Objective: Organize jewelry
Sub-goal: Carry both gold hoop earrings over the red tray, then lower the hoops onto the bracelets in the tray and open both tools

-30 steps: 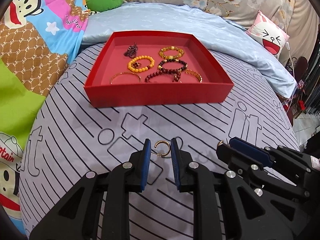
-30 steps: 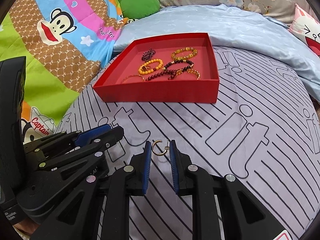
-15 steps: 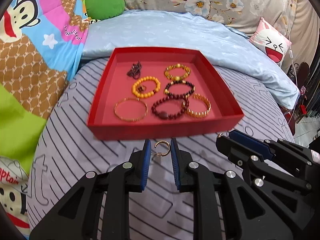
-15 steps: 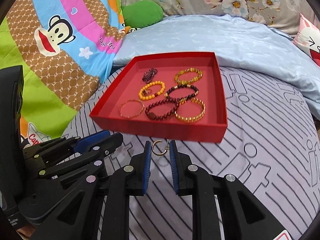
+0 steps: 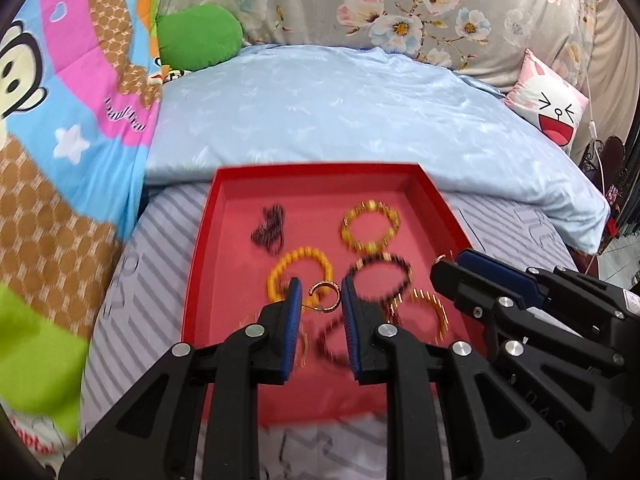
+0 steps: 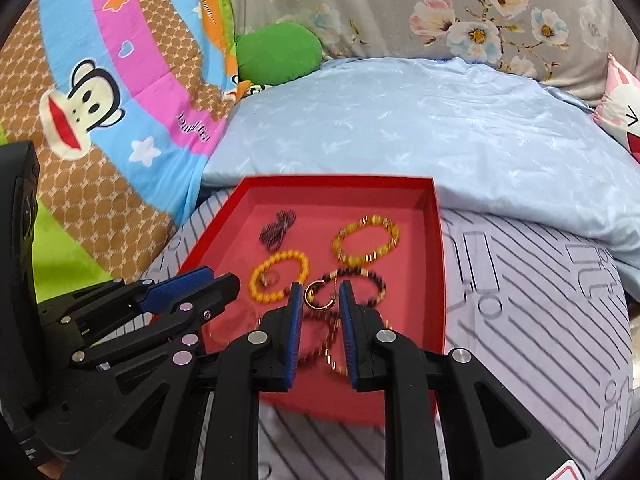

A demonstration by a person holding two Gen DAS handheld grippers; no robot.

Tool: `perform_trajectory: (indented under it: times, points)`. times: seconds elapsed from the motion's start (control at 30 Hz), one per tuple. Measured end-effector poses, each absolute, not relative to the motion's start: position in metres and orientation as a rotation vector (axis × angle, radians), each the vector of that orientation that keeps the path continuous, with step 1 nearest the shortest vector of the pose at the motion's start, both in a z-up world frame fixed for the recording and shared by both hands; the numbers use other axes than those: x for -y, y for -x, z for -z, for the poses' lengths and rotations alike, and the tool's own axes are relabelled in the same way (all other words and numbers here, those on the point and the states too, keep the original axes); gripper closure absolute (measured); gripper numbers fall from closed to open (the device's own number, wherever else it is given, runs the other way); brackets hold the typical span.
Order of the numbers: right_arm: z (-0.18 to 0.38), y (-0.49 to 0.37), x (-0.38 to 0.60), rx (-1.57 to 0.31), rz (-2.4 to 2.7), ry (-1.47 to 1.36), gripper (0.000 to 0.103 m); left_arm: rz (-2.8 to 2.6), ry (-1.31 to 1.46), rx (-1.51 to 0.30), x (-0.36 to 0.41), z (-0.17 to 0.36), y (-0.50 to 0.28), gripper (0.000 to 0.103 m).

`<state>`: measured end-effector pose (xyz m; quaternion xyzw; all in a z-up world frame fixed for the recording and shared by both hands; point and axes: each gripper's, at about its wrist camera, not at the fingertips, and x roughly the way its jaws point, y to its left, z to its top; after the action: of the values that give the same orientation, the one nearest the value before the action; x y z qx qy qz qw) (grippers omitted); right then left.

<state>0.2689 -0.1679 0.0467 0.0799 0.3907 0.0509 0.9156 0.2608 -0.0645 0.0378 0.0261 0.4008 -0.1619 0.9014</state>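
Claws pinching gold hoop earrings, beaded bracelets, red tray

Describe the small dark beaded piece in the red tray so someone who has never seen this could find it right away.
Start at the red tray on the striped bed cover. Look in its far left part, just beyond the orange bead bracelet. The dark beaded piece lies there in a bunched heap, while every bracelet near it lies open as a ring.

Bright even light; motion blur low, fisheye bending at edges
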Motion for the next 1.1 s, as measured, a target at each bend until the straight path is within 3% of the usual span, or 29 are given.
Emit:
perform_trajectory:
  times: [0.43, 0.87, 1.1]
  points:
    - [-0.012, -0.351, 0.169, -0.887, -0.101, -0.168, 0.085, 0.283, -0.068, -0.898, 0.068, -0.004, -0.341, 0.083]
    - [-0.006, -0.36, 0.172, -0.904, -0.083, -0.169, 0.083, 0.259, -0.061, -0.922, 0.068, 0.004, -0.352, 0.083]
    - [-0.006, -0.36, 0.17, -0.901, -0.077, -0.159, 0.083, 0.245, -0.056, -0.925, 0.067, 0.005, -0.353, 0.078]
